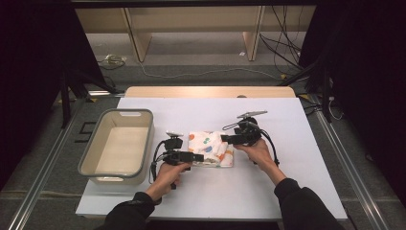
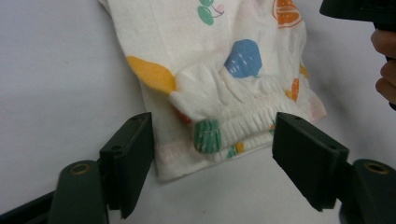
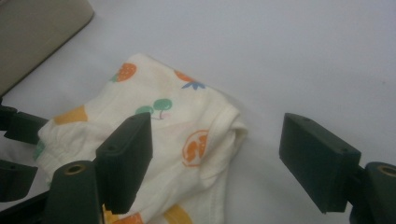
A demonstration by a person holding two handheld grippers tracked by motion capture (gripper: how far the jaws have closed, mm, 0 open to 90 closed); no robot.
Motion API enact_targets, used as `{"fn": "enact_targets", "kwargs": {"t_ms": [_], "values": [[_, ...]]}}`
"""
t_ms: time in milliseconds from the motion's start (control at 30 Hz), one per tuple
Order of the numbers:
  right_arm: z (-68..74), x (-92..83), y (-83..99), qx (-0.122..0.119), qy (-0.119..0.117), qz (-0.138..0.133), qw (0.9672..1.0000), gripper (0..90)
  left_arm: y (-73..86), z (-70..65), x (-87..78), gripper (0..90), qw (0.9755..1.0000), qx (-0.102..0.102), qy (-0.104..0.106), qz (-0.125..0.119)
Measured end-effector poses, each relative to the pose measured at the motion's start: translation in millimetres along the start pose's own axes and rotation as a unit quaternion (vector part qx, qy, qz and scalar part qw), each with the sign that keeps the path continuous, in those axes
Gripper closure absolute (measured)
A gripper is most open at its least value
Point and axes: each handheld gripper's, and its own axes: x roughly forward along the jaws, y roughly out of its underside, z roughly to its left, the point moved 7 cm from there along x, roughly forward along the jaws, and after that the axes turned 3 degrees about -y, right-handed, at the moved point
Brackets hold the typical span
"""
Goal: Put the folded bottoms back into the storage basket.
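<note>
A folded white cloth (image 1: 210,147) printed with coloured fruit lies in the middle of the white table cover (image 1: 287,120). My left gripper (image 1: 197,157) is at its near left corner, open, and the cloth's (image 2: 224,70) gathered elastic edge lies between the jaws of the left gripper (image 2: 212,156) without being pinched. My right gripper (image 1: 226,139) is open at the right side of the cloth. Seen from the right gripper (image 3: 217,151), one jaw hangs over the cloth (image 3: 163,121) and the other over bare table.
A beige, grey-rimmed bin (image 1: 95,143) stands empty at the left of the cloth, and its corner (image 3: 32,32) shows in the right gripper view. A person's hands hold both grippers. Table cover stretches bare to the right and the front.
</note>
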Motion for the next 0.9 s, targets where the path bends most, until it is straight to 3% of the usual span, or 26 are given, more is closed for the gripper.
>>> {"fn": "enact_targets", "kwargs": {"t_ms": [300, 400, 533, 900], "values": [[-1.7, 9.2, -1.3, 0.005, -0.003, 0.012, 0.9999, 27.9, 0.0, 2.0, 2.5, 51.5, 0.9999, 0.001, -0.010, -0.001], [-3.0, 14.4, -1.0, 0.010, -0.004, 0.020, 0.9997, 28.8, 0.4, 2.0, 4.0, 59.9, 1.0000, -0.007, -0.003, 0.002], [-4.1, 21.5, 2.8, 0.016, -0.005, 0.035, 0.9992, 30.8, 1.8, -0.5, 6.3, 70.3, 1.0000, -0.002, -0.001, 0.004], [-8.4, 28.1, 5.7, 0.032, 0.002, 0.049, 0.9983, 37.1, 1.7, -1.3, 4.6, 76.3, 0.9999, 0.014, 0.003, 0.005]]}}
